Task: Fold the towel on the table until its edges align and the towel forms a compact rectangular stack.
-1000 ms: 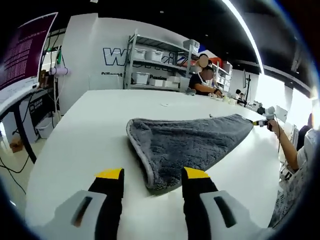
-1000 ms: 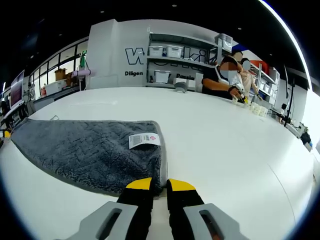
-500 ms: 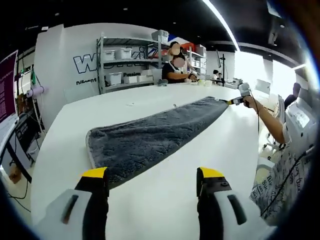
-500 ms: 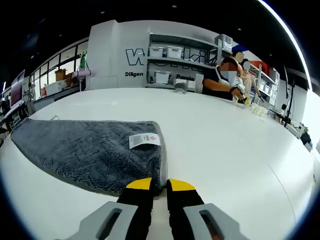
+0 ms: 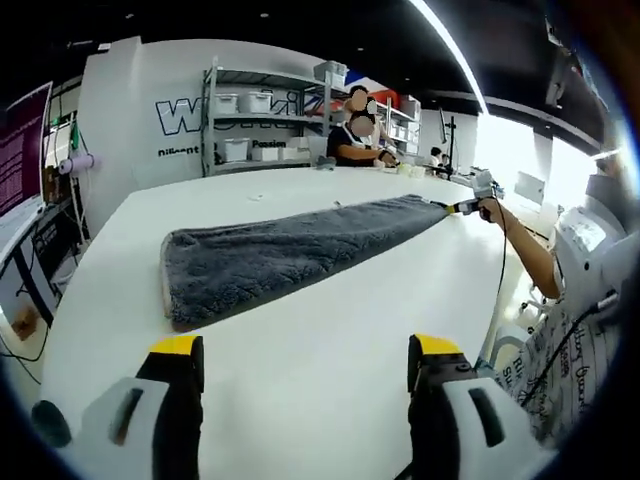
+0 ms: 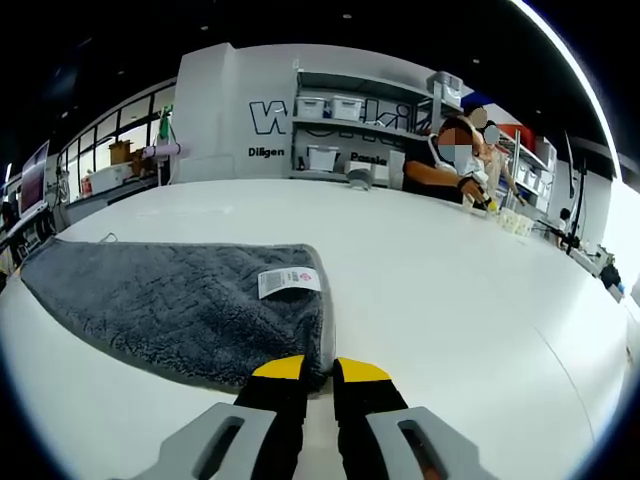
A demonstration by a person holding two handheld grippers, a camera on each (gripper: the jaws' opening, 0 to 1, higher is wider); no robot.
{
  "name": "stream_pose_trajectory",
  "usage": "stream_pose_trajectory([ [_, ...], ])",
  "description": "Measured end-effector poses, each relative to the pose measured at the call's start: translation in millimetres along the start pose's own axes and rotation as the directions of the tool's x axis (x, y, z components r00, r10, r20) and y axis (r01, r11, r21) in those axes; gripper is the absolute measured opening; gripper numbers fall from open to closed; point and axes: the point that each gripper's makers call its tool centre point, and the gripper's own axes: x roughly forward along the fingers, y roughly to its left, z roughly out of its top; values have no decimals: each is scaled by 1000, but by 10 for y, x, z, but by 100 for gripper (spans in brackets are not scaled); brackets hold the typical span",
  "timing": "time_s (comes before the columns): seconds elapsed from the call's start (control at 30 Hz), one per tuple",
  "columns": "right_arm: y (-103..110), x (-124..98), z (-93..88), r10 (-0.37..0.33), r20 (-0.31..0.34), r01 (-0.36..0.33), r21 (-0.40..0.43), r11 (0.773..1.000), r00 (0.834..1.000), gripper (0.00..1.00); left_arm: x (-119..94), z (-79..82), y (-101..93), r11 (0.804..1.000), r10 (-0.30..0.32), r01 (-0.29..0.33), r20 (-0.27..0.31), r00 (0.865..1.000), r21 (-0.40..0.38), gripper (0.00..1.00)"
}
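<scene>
Grey fleecy towel (image 5: 270, 258) spread in a long flat strip across the middle of the broad white table (image 5: 300, 370), one short end toward the table's near-left edge, the other running out toward its far-right edge. Left gripper (image 5: 302, 352) with yellow-tipped black jaws spread wide, above bare tabletop, short of the towel's near end and touching nothing. In the right gripper view, right gripper (image 6: 308, 370) pressed together on the towel's (image 6: 190, 300) near corner hem, just below a small white printed label (image 6: 289, 280) sewn beside that edge. Towel lying flat, unlifted.
</scene>
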Motion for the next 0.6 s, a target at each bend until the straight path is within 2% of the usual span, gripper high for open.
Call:
stream_pose_trajectory([
  [0.13, -6, -1, -1, 0, -1, 0, -2, 1000, 1000, 11, -9, -78, -37, 1000, 13, -13, -15, 1000, -21, 94],
  [0.23, -10, 9, 4, 0, -8, 0, -7, 1000, 1000, 11, 12, -109, -87, 999, 11, -11, -15, 1000, -36, 99],
  [0.6, -10, 41, 26, -7, -38, 6, -34, 999, 999, 11, 34, -147, -70, 999, 9, -11, -31, 999, -42, 99],
])
